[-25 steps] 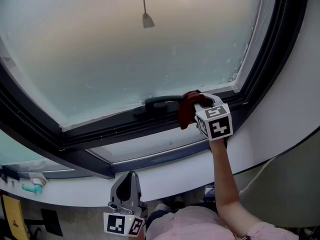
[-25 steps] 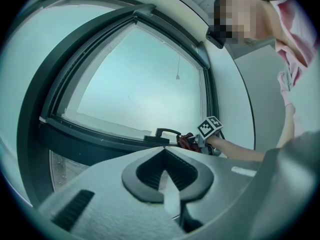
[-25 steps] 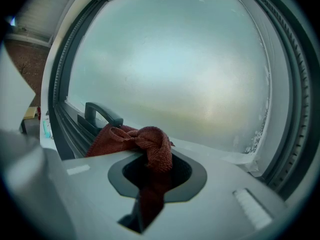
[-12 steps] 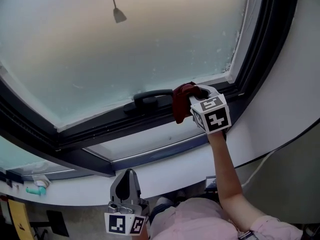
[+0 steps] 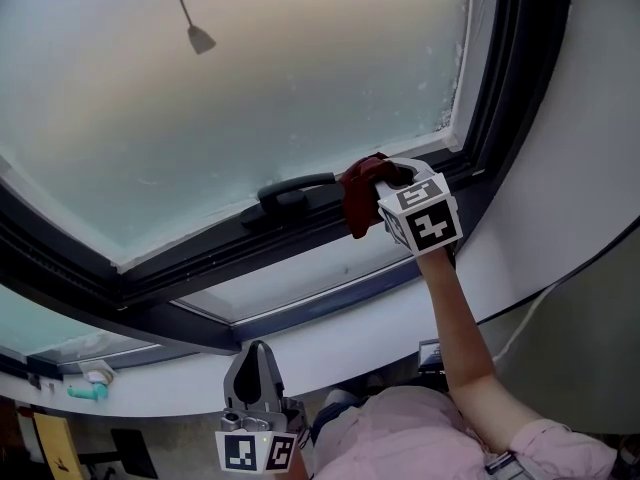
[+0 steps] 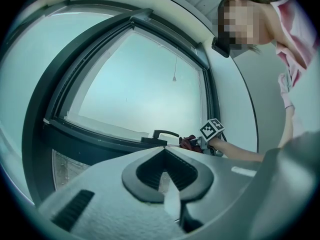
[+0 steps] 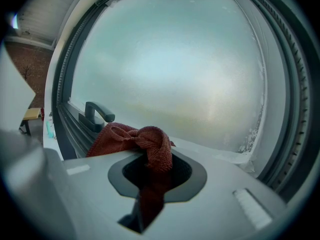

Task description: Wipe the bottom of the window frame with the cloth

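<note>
Clamping a red cloth [image 7: 145, 141] between its jaws, your right gripper [image 7: 155, 169] sits right of centre in the head view, held up against the bottom of the dark window frame [image 5: 200, 258]. The cloth [image 5: 358, 193] bunches out ahead of that gripper [image 5: 385, 183] and to its left, and its far end lies just beside the black window handle [image 5: 290, 193]. In the right gripper view the cloth fills the gap between the jaws, spills forward in a knot-like fold, and ends close to the handle [image 7: 95, 115] at the left. Frosted glass [image 5: 280, 88] fills the upper part of the frame beyond it.

Your left gripper [image 5: 255, 363] hangs low at the bottom centre of the head view, well apart from the window frame. Its own view shows its jaws [image 6: 165, 171] together with nothing between them, and the cloth [image 6: 189, 142] far off at centre right.
</note>
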A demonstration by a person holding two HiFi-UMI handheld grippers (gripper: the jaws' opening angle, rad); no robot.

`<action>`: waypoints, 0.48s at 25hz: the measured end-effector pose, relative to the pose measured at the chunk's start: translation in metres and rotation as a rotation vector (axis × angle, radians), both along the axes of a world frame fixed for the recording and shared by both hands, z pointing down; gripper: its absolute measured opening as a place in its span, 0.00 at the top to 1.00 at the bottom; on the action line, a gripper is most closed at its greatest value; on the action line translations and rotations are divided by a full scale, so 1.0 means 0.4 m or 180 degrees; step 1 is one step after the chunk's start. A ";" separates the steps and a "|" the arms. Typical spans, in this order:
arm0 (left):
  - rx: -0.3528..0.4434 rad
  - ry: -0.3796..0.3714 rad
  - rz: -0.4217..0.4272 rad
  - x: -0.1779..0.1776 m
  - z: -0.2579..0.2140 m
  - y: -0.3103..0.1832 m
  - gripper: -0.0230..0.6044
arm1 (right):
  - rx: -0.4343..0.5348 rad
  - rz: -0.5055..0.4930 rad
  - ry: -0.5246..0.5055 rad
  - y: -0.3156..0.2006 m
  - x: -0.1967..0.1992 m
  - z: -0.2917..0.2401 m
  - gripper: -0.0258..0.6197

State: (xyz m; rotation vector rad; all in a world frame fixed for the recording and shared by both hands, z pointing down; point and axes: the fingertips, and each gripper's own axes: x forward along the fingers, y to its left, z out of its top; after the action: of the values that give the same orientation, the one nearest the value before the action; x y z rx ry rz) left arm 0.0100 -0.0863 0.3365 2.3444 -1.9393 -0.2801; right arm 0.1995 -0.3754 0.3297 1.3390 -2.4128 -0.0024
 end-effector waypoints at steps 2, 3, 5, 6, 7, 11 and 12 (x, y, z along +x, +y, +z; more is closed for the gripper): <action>0.0001 0.0004 -0.0007 0.001 0.000 0.002 0.96 | -0.0009 0.0020 -0.0012 -0.003 0.010 0.000 0.87; 0.0000 0.0006 -0.0007 0.002 0.000 0.003 0.96 | -0.0011 0.0029 -0.0017 -0.005 0.014 0.000 0.87; -0.0001 0.0003 -0.0004 0.007 0.001 0.004 0.96 | -0.0012 0.0036 -0.0027 -0.008 0.022 0.000 0.87; -0.0002 -0.0001 -0.0002 0.010 0.000 0.004 0.96 | -0.0012 0.0037 -0.0031 -0.009 0.025 0.000 0.87; -0.0001 -0.0004 0.0000 0.012 0.000 0.004 0.96 | -0.0011 0.0038 -0.0034 -0.010 0.028 0.001 0.87; 0.0011 -0.0006 0.0021 0.020 -0.001 0.005 0.96 | -0.0010 0.0040 -0.0049 -0.011 0.035 0.001 0.87; 0.0011 -0.0007 0.0019 0.020 -0.002 0.007 0.96 | -0.0018 0.0039 -0.0053 -0.012 0.036 0.001 0.87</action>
State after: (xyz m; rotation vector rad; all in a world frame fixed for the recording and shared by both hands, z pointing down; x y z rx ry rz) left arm 0.0179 -0.0837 0.3357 2.3532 -1.9340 -0.2810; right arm 0.2140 -0.3800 0.3303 1.3564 -2.4165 0.0188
